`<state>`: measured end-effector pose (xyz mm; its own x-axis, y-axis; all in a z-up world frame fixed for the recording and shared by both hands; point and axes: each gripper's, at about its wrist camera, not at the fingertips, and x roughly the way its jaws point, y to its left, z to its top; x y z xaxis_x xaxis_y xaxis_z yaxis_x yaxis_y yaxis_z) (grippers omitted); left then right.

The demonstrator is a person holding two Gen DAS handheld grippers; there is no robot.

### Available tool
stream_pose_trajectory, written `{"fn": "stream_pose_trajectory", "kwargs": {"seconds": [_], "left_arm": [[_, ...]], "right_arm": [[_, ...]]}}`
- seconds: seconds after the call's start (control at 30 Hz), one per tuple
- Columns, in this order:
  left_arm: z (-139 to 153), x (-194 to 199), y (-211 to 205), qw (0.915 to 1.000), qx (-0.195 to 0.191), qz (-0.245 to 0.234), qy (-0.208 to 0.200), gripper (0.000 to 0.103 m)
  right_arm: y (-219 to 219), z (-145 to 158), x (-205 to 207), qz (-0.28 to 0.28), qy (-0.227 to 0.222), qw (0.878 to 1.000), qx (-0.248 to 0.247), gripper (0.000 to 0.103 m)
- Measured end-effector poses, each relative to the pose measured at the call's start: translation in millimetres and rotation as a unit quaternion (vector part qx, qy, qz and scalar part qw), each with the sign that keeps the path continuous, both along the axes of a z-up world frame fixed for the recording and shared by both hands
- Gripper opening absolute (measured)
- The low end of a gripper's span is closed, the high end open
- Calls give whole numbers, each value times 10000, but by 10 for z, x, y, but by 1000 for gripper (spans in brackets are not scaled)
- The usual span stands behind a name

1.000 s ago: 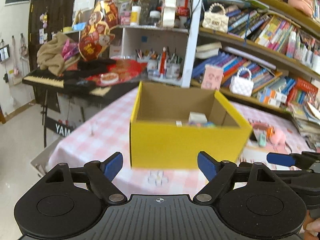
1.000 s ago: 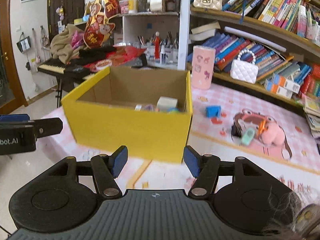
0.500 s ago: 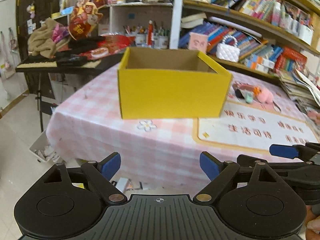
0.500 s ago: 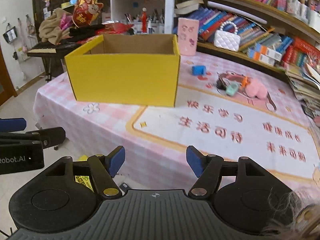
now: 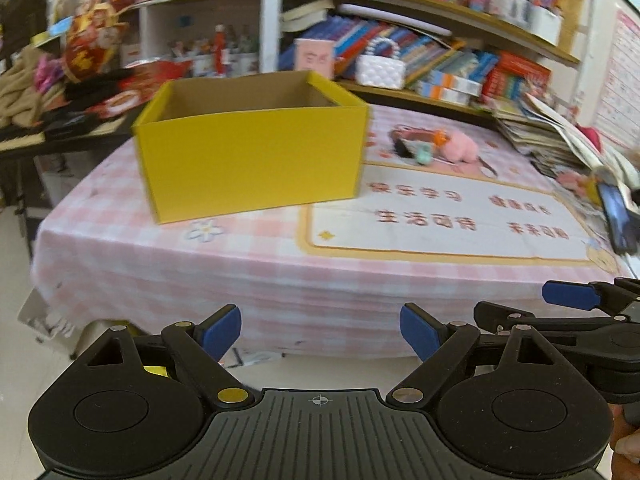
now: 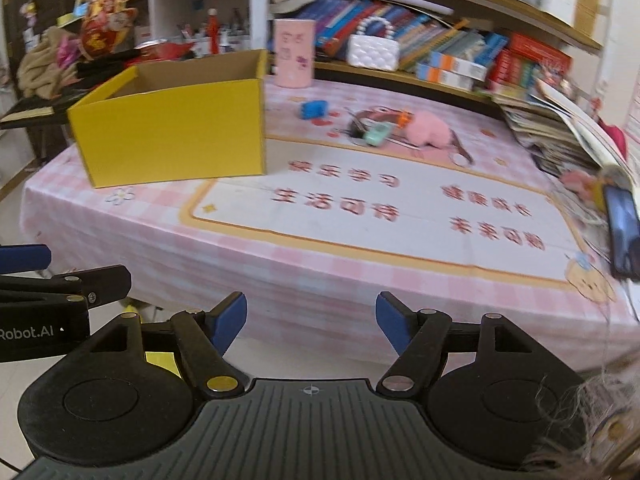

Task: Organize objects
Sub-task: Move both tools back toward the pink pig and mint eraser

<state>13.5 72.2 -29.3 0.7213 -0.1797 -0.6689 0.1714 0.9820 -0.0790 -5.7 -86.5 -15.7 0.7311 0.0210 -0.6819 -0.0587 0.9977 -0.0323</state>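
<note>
With nothing between either pair of fingers, the left gripper spread wide and the right gripper opening, the loose small blue block and fluffy pink plush toy lie far ahead across the pink checked desk, right of the open yellow cardboard box, so probably nearer the right.

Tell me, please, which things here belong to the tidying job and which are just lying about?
Job:
yellow box
blue toy
pink plush
green toy

Lying about:
books
white handbag
pink cup
phone
magazines

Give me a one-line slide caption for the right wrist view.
Right gripper, empty, jaws opening, faces a pink checked table with a yellow box and small toys.
</note>
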Motion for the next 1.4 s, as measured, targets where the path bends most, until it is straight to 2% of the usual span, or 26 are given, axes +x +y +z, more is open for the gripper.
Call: {"fn": "stream_pose_trajectory", "kwargs": {"seconds": [0.3, 0.6, 1.0, 1.4], "left_arm": [[-30, 139, -370, 9975, 25, -701, 46, 89], [-74, 346, -692, 9939, 2, -1092, 130, 89], [-46, 734, -976, 9948, 5, -1011, 86, 89], [-46, 1275, -1402, 9980, -59, -624, 92, 89]], "right_arm": [[-356, -32, -65, -755, 109, 9971, 10, 72], [-665, -56, 14, -1156, 196, 9931, -43, 73], [-922, -71, 450, -998, 220, 9947, -85, 73], [-1406, -71, 1080, -817, 186, 9965, -22, 73]]}}
